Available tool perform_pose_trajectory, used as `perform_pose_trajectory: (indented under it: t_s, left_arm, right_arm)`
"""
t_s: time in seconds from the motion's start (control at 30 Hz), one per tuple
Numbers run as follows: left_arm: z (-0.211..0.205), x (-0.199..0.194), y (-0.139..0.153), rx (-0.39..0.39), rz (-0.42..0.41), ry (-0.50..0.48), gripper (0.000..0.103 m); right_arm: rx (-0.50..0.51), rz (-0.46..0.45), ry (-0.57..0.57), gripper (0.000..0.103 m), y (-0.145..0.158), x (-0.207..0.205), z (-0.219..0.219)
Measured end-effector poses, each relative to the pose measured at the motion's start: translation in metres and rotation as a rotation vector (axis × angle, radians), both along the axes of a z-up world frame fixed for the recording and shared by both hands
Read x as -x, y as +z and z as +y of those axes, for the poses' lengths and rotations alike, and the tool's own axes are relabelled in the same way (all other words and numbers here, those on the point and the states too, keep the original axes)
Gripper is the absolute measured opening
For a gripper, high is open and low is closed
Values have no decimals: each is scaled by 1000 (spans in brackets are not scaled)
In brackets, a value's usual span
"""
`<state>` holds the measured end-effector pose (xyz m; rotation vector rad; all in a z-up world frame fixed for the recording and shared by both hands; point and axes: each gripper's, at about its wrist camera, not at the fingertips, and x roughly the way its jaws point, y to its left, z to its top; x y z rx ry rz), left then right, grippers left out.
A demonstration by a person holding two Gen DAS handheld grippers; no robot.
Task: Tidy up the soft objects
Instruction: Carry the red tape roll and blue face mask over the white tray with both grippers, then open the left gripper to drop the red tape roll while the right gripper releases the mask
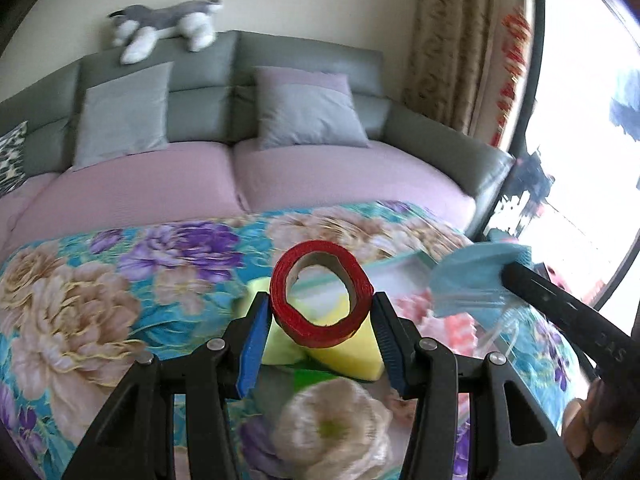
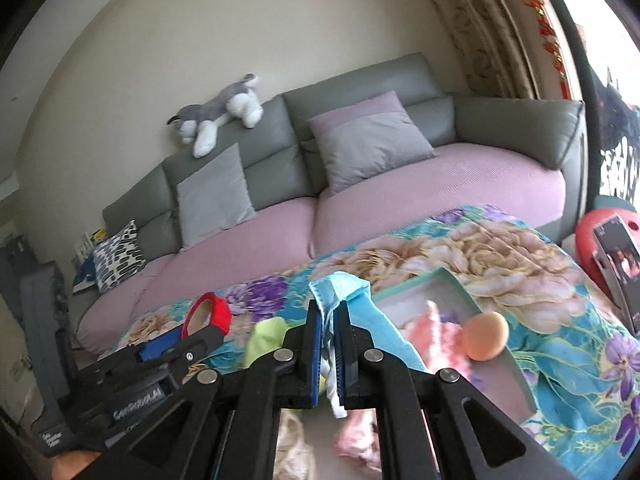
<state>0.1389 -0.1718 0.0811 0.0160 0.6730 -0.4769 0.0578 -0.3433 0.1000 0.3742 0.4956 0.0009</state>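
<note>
My left gripper (image 1: 322, 308) is shut on a red roll of tape (image 1: 320, 294) and holds it upright above the floral cloth (image 1: 120, 280); it also shows in the right wrist view (image 2: 208, 316). Under it lie a yellow sponge (image 1: 344, 354) and a lime-green soft cloth (image 1: 280, 344). My right gripper (image 2: 329, 312) is shut on a light-blue face mask (image 2: 340, 286), held near the teal-rimmed tray (image 2: 412, 278). In the left wrist view the mask (image 1: 468, 276) hangs at the right. The tray holds a pink fluffy item (image 2: 436, 328) and a peach egg-shaped sponge (image 2: 486, 336).
A grey sofa (image 1: 312, 56) with pink seat covers stands behind the table, with grey cushions (image 1: 308, 108) and a husky plush (image 1: 168, 26) on its back. A red round object (image 2: 596, 240) and a dark box sit at the right. A curtain and window are at right.
</note>
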Motion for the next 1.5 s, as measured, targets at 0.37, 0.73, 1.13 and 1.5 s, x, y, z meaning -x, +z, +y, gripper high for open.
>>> perform_pose_trajectory:
  t_s: [0.37, 0.73, 1.13, 1.5]
  left_arm:
    - [-33, 1, -32, -102, 62, -56, 52]
    - [-14, -5, -38, -101, 99, 9, 52]
    - [42, 11, -58, -74, 175, 187, 53]
    - [81, 40, -75, -161, 196, 298, 64]
  right_arm:
    - [-50, 111, 15, 6, -41, -16, -18]
    - [-72, 263, 11, 6, -83, -29, -23]
    - [-31, 266, 7, 13, -75, -18, -12]
    - [15, 262, 15, 46, -67, 8, -3]
